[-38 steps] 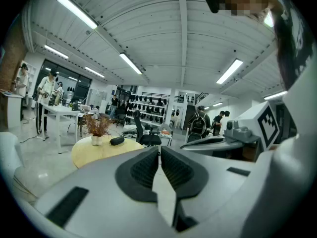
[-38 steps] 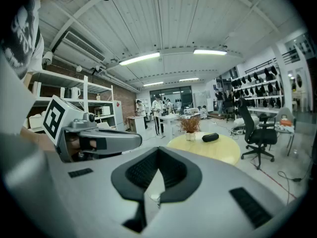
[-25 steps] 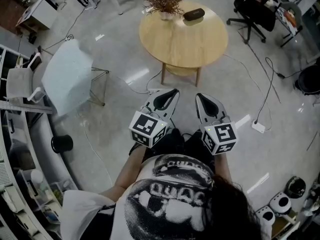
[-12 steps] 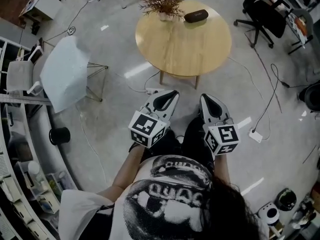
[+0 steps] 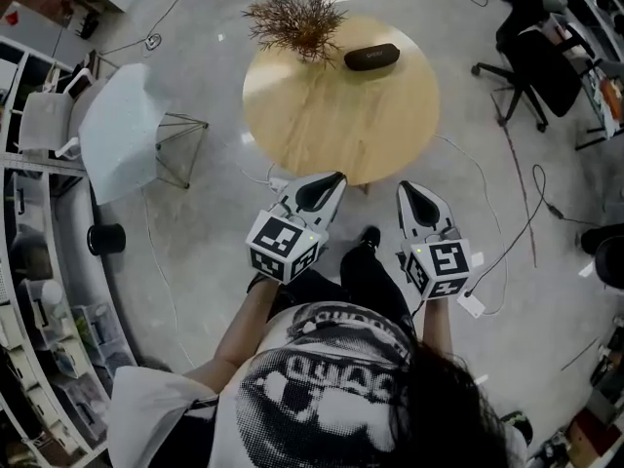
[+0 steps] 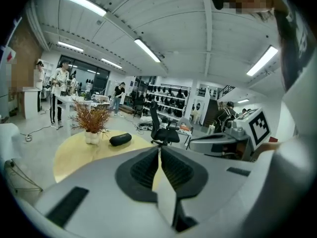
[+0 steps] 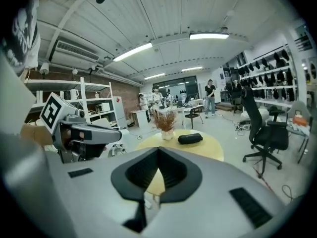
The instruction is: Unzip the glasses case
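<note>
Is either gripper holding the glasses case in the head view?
No: the glasses case lies on the round table beside the potted plant, well away from the left gripper and right gripper.

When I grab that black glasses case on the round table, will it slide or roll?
The glasses case looks rounded but lies flat, so rolling seems unlikely. On the smooth table it may slide when pushed.

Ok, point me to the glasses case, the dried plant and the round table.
glasses case [image 5: 371,57], head view, middle of its dark top.
dried plant [image 5: 295,19], head view, centre of the branches.
round table [image 5: 331,115], head view, bare wooden top.
</note>
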A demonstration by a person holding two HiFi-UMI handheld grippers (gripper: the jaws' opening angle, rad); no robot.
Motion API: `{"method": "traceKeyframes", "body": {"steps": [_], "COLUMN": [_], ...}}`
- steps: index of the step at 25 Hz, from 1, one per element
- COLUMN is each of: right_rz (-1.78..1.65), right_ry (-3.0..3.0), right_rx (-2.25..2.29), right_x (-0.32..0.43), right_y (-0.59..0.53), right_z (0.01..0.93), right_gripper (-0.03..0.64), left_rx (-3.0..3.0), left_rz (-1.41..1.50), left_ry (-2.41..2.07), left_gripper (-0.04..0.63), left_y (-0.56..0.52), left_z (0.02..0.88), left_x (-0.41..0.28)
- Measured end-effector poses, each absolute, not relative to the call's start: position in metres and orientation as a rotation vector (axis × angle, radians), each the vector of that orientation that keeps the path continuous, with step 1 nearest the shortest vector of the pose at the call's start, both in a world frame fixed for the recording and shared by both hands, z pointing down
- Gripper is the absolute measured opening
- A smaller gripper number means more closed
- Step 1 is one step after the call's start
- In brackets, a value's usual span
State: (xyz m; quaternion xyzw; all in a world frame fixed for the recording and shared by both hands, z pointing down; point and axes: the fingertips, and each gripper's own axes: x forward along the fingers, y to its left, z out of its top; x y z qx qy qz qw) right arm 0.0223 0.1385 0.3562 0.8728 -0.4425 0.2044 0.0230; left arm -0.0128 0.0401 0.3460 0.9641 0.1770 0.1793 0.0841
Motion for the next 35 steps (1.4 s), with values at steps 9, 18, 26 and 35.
{"method": "traceKeyframes", "body": {"steps": [9, 18, 26, 35], "right_rz": [0.668, 0.716, 0.694, 0.56], "right_ry": [-1.529, -1.688, -1.714, -1.698], "right_rx": [2.612, 2.494, 2.448, 2.264], "right_x": [0.077, 0.085, 0.106, 0.176], "right_y": [0.155, 0.127, 0.111, 0.067], "right_z": [0.372, 0.39, 0.394, 0.401], "right_gripper": [0.0, 0.0, 0.0, 0.007], "left_rx": [2.871, 2.852, 2.851, 2.846], "left_rz": [0.606, 0.675, 0.668, 0.633], "left_ry": [0.309, 0.148, 0.165, 0.198], "left_gripper": [0.025, 0.025, 0.025, 0.025], "left_y": [0.055, 0.039, 0.028, -0.01], "left_z": [0.356, 0.366, 0.372, 0.378], "left_x": [0.016, 0.011, 0.034, 0.094]}}
